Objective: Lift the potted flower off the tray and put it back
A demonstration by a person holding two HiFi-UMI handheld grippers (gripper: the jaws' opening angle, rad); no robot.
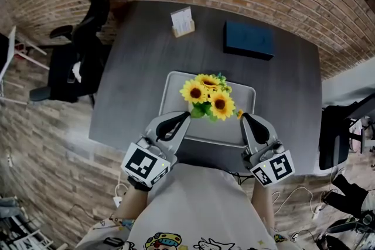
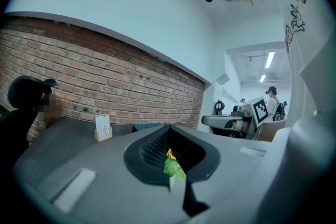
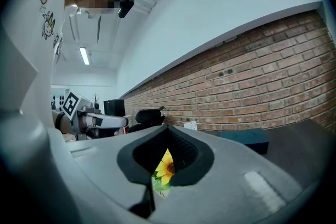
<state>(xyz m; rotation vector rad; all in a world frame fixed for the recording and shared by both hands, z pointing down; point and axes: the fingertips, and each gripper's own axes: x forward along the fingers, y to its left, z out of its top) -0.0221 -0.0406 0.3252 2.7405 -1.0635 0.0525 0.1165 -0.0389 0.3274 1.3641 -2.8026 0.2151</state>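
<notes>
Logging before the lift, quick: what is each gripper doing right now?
Left gripper: closed, holding nothing.
Right gripper: closed, holding nothing.

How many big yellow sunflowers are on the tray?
3: the left sunflower, the right sunflower and the back sunflower behind them, all above the tray. Smaller ones may be hidden under the leaves.

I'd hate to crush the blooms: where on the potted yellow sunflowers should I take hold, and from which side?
Probably the pale pot low down, approached level from the near edge of the flat grey tray: the yellow sunflower blooms spread wide over it, blocking a grip from above.
</notes>
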